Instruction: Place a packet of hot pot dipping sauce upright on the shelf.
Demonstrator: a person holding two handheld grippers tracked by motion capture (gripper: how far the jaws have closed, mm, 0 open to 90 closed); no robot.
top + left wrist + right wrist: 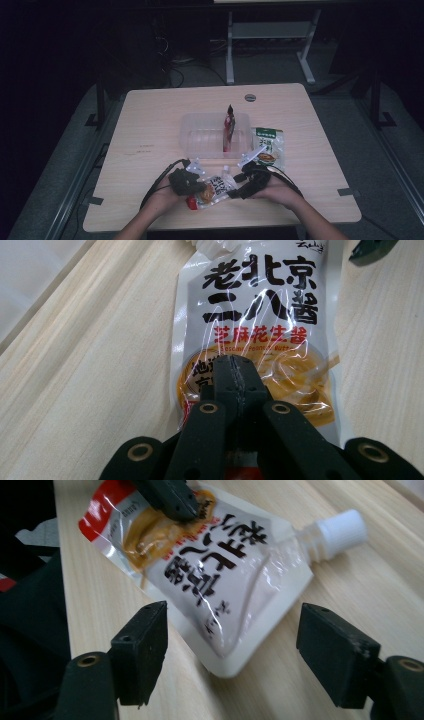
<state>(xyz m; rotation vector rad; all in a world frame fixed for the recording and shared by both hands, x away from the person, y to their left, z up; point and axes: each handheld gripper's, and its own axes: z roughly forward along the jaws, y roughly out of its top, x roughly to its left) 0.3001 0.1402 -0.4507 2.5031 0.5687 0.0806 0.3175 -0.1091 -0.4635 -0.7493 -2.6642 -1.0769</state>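
Note:
A white spout pouch (216,187) with black characters, an orange picture and a red bottom edge lies flat near the table's front edge. In the left gripper view the pouch (260,315) runs away from me, and my left gripper (234,371) is shut, its tips resting on the orange picture. The high view shows that left gripper (199,189) at the pouch's left end. My right gripper (232,630) is open, and its jaws stand either side of the pouch (225,590) at its corner near the white cap (342,530). The left gripper (172,500) presses on the pouch's far end.
A clear plastic container (192,132) sits mid-table with a red sachet (228,131) standing upright inside. A green snack packet (268,147) lies right of it, close to my right gripper (237,187). A round grommet (250,97) marks the far edge.

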